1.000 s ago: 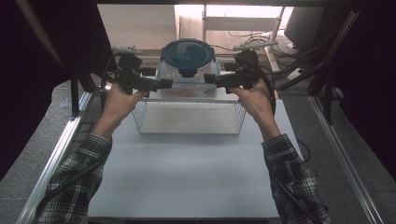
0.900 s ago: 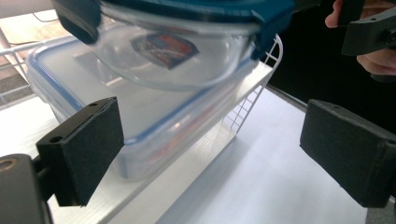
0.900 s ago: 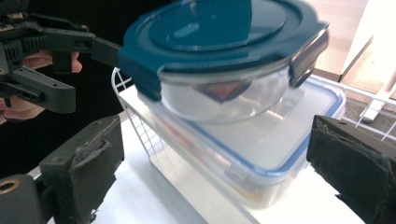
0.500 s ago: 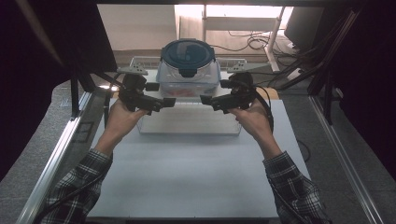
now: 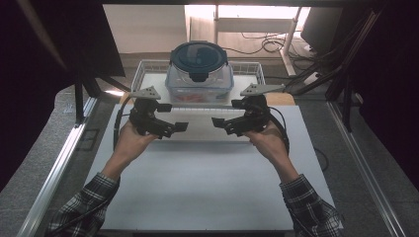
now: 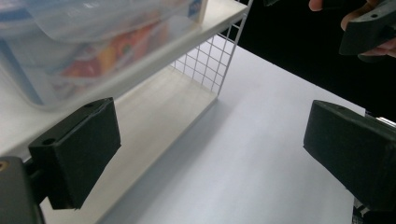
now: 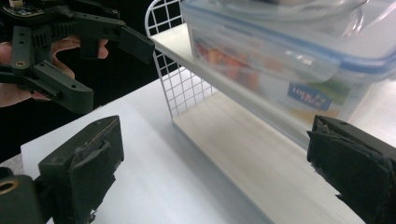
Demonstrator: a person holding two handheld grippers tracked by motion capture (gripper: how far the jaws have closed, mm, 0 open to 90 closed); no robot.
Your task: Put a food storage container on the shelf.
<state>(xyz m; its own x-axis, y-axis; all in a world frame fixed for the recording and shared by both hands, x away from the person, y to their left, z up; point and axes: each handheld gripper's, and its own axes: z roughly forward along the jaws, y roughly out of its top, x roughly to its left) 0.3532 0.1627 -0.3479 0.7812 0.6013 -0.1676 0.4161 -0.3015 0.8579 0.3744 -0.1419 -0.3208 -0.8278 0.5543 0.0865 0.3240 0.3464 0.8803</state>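
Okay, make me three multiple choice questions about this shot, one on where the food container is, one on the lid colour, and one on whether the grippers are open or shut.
1. Where does the food container stand?
A. on the upper shelf of the white wire rack
B. on the bare white table
C. between the jaws of one gripper

2. What colour is the round lid?
A. red
B. dark blue
C. yellow

3. How do the left gripper and right gripper stand?
A. both shut on the rack
B. one open, one shut
C. both open, holding nothing

Answers: 1 A, the high view shows the container on the rack's top shelf. 2 B, the lid is dark blue seen from above. 3 C, each gripper view shows its two jaws wide apart with nothing between them.
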